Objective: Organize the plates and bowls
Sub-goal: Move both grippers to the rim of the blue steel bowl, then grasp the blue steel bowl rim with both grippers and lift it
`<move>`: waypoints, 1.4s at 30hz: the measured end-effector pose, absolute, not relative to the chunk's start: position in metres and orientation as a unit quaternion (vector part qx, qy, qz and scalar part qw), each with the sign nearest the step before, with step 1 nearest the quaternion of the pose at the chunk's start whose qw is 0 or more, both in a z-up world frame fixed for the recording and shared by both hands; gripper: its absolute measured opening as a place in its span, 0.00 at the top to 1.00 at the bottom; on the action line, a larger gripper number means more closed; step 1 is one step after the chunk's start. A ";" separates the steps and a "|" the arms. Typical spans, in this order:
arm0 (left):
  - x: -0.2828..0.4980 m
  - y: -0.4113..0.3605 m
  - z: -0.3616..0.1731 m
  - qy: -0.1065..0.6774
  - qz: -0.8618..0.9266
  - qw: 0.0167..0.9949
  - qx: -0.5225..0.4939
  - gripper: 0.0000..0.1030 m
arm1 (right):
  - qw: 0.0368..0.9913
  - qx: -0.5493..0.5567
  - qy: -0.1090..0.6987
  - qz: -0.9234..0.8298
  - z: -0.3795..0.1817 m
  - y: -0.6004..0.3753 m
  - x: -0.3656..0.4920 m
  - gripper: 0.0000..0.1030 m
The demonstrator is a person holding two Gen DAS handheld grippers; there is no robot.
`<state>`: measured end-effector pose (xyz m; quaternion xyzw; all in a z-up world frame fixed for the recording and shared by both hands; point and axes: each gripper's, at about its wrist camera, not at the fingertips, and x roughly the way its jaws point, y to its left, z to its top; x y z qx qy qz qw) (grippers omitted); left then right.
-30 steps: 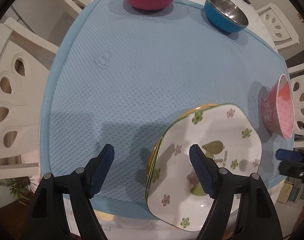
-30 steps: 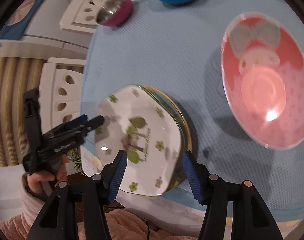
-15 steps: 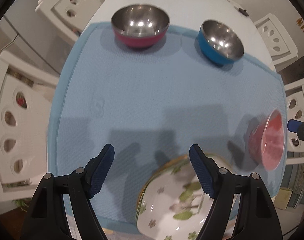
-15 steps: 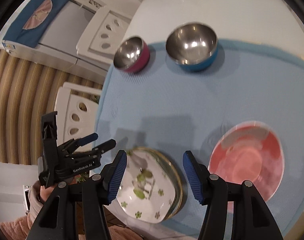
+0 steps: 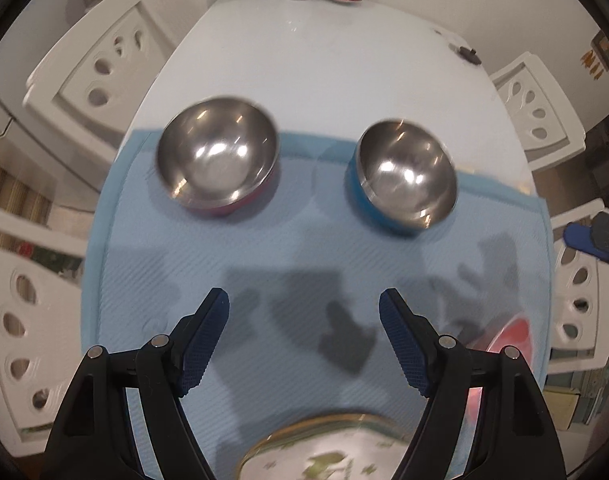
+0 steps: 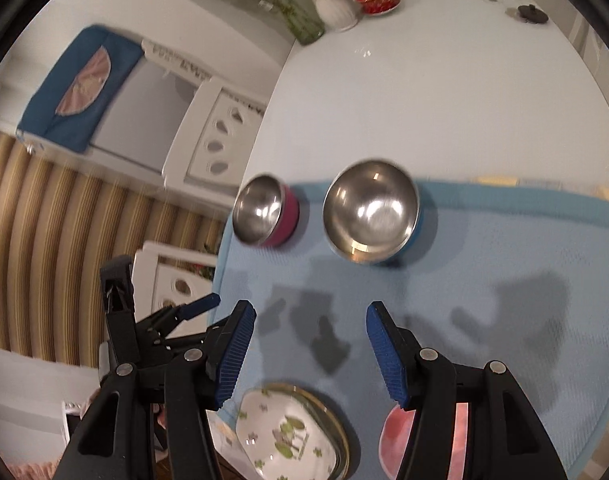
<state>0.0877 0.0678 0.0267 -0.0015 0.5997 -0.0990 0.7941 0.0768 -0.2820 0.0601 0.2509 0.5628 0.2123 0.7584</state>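
Both the left claw [image 5: 304,336] and the right claw [image 6: 310,350] are held wide apart with nothing between the fingers. On the blue mat [image 5: 288,264] covering the worktop [image 5: 324,52], a magenta steel bowl [image 5: 218,156] and a blue steel bowl [image 5: 404,176] are seen side by side, both empty. Nearer, a floral plate [image 6: 284,432] is stacked on a gold-rimmed plate, beside an empty pink bowl [image 6: 392,440].

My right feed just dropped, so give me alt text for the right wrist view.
The open right gripper hangs empty above the light blue textured mat, facing two steel-lined bowls: a magenta-shelled bowl left of a blue-shelled bowl. Near the bottom edge lie stacked white floral plates and a pink bowl.
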 end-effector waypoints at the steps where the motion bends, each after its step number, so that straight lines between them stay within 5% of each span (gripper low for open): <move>1: 0.094 0.063 0.027 0.598 -0.100 0.795 -0.005 0.26 | 0.759 0.257 0.560 0.211 0.059 -0.285 0.082 0.45; 14: 0.142 0.025 -0.021 0.629 -0.108 0.770 -0.028 0.26 | 0.720 0.380 0.556 0.171 -0.029 -0.314 0.127 0.45; 24: 0.162 0.019 -0.059 0.637 -0.106 0.762 -0.058 0.29 | 0.722 0.346 0.585 0.130 -0.077 -0.306 0.156 0.45; 32: 0.164 0.011 -0.069 0.629 -0.115 0.767 -0.056 0.54 | 0.734 0.313 0.590 0.122 -0.091 -0.291 0.171 0.45; 34: 0.163 0.011 -0.066 0.619 -0.119 0.775 -0.058 0.70 | 0.736 0.304 0.593 0.120 -0.092 -0.287 0.173 0.45; 42: 0.164 0.013 -0.058 0.598 -0.127 0.789 -0.060 0.88 | 0.735 0.301 0.597 0.112 -0.097 -0.289 0.171 0.54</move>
